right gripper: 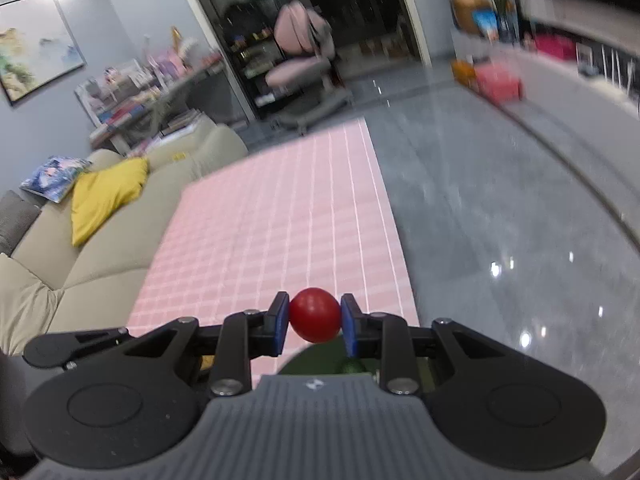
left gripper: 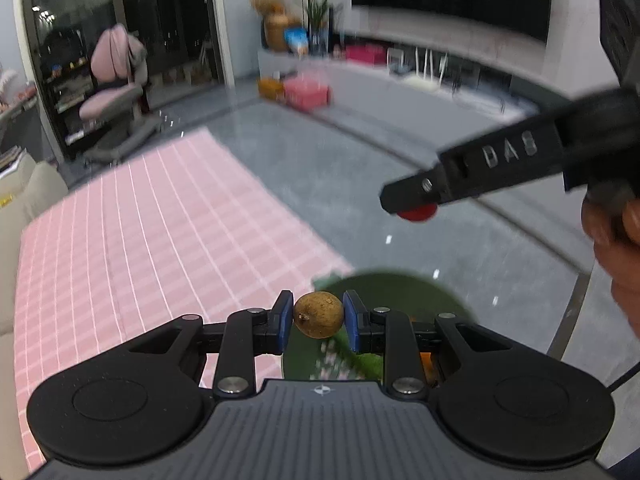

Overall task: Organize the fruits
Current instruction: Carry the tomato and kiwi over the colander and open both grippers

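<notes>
Left tool pinches a small brown fruit between its blue pads at lower centre of its view, above a dark green plate on the pink checked bench. Right tool clamps a red round fruit at lower centre of its view, over the same pink cloth, with the grey floor to the right.

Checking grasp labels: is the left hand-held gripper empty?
No, the left hand-held gripper is shut on a small brown fruit, pinched between its blue pads.
</notes>
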Motion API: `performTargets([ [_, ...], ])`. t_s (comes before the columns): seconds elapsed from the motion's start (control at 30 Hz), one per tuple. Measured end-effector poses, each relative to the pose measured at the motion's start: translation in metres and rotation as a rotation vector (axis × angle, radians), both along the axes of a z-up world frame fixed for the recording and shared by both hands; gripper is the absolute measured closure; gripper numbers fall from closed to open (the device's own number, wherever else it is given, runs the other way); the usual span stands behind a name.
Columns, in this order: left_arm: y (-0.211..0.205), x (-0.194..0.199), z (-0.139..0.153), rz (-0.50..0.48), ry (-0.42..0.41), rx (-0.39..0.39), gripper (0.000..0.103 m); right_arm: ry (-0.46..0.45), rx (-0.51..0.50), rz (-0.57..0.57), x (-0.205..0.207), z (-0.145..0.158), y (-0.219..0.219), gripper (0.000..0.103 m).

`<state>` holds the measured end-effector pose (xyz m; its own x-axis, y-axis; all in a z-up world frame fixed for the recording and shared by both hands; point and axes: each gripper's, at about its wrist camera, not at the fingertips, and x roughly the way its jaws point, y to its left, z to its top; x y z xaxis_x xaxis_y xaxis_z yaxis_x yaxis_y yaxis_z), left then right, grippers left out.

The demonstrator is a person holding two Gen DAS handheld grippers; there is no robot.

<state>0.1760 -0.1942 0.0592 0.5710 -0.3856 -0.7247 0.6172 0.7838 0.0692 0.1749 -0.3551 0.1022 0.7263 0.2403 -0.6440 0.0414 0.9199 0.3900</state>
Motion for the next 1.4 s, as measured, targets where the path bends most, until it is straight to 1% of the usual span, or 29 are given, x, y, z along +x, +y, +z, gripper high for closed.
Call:
performTargets([
  [0.13, -0.008, 0.009, -0.042, 0.0, 0.054, 0.067, 0.073, 0.073, 0.059, 0.021, 0.021, -0.045, 0.003, 0.079],
  [0.27, -0.013, 0.01, -0.066, -0.011, 0.075, 0.118, 0.073, 0.13, 0.075, 0.043, 0.032, -0.077, 0.013, 0.079],
  [0.43, -0.02, 0.015, -0.084, -0.024, 0.111, 0.142, 0.073, 0.19, 0.075, 0.088, 0.046, -0.11, 0.029, 0.079],
  [0.63, -0.014, 0.018, -0.09, -0.018, 0.133, 0.143, 0.073, 0.245, 0.093, 0.11, 0.055, -0.142, 0.033, 0.079],
  [0.73, -0.013, 0.018, -0.091, -0.018, 0.142, 0.142, 0.073, 0.256, 0.11, 0.117, 0.06, -0.152, 0.035, 0.079],
  [1.03, -0.017, 0.03, -0.1, -0.012, 0.161, 0.145, 0.073, 0.278, 0.105, 0.135, 0.068, -0.166, 0.043, 0.079],
  [1.2, -0.018, 0.033, -0.095, -0.01, 0.168, 0.136, 0.073, 0.288, 0.107, 0.14, 0.071, -0.169, 0.046, 0.077],
  [1.3, -0.017, 0.032, -0.093, -0.007, 0.149, 0.135, 0.068, 0.288, 0.11, 0.136, 0.073, -0.168, 0.046, 0.076],
  [1.4, -0.015, 0.03, -0.085, -0.013, 0.137, 0.117, 0.065, 0.281, 0.104, 0.139, 0.072, -0.166, 0.047, 0.076],
])
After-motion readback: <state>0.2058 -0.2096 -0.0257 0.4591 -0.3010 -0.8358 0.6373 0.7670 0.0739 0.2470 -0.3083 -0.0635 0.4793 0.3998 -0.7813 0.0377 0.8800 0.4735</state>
